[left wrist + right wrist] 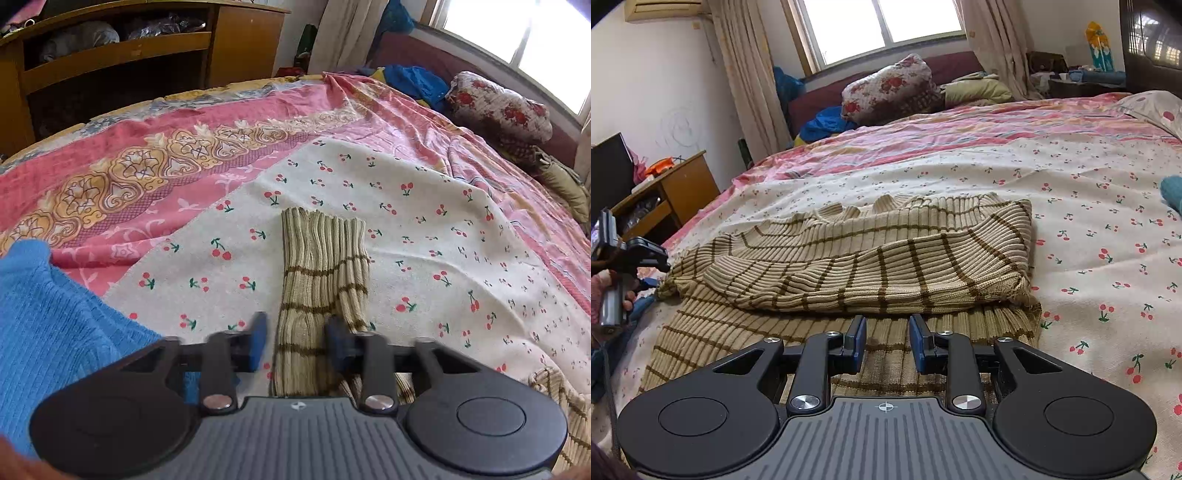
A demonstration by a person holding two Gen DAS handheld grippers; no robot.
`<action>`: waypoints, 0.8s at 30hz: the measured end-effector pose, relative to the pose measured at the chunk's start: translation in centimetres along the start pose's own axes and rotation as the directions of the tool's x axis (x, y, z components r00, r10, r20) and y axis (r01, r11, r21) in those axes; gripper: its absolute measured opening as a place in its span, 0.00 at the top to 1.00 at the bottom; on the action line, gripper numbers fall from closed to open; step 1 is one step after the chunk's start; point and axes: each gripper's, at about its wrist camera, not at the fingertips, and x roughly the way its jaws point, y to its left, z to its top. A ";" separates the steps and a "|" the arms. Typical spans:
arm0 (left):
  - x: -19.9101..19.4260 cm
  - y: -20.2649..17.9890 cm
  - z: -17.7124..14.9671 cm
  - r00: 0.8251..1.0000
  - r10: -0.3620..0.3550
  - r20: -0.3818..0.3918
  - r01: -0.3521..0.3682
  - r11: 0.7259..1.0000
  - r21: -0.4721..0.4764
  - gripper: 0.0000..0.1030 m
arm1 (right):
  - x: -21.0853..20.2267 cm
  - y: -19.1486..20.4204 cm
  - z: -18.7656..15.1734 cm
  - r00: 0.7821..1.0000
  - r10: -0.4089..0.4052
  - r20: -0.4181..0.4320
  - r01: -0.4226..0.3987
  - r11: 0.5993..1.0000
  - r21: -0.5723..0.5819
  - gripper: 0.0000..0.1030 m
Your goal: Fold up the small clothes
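The striped sweater (849, 258) is spread on the bed (1089, 206). Its sleeve (321, 280) is pinched by the left gripper (295, 339), probably for folding inward. The right gripper (887, 341) is kept narrowly parted over the hem; a grasp cannot be told.

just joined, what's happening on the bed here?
A person with a handheld claw in each hand is folding a beige striped ribbed sweater on a cherry-print sheet. The left claw has a bunched sleeve of the sweater between its pads, apparently gripped. The right claw hovers over the sweater's near edge with a gap between its pads, holding nothing. The sweater's far side is already folded over. A blue knit garment lies to the left.
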 end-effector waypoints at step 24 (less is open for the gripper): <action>-19.8 -12.8 -17.7 0.855 -0.444 -0.269 0.517 0.677 0.524 0.78 | -4.4 -1.4 3.0 0.998 0.050 0.044 -0.055 0.992 0.110 0.74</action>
